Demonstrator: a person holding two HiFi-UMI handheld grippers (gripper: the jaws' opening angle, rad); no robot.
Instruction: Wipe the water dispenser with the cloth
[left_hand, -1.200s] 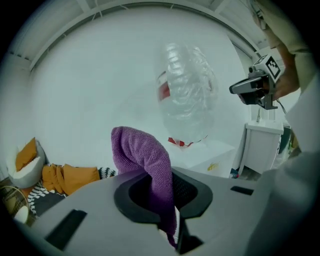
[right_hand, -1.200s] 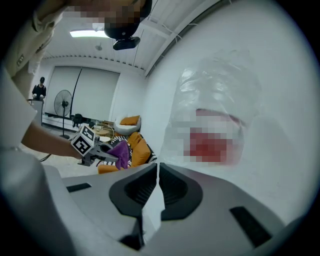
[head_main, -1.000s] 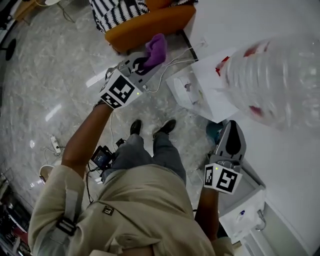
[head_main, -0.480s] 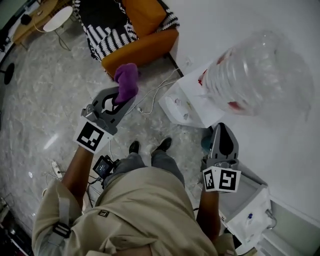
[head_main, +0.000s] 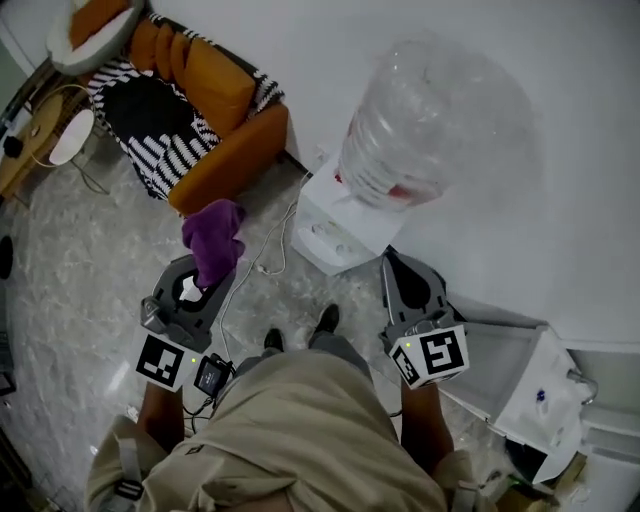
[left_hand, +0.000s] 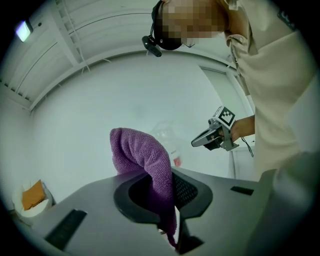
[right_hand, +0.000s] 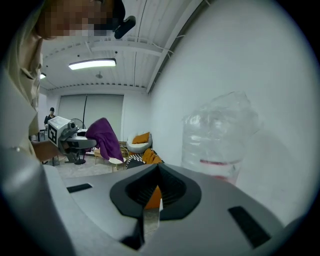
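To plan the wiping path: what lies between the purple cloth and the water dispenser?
In the head view, only floor crossed by a thin white cable lies between the purple cloth and the water dispenser.

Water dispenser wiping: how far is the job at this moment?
Done: the purple cloth is clamped in the left tool. In hand: it hangs apart from the water dispenser. Left: seemingly all the wiping; the right tool is shut and empty.
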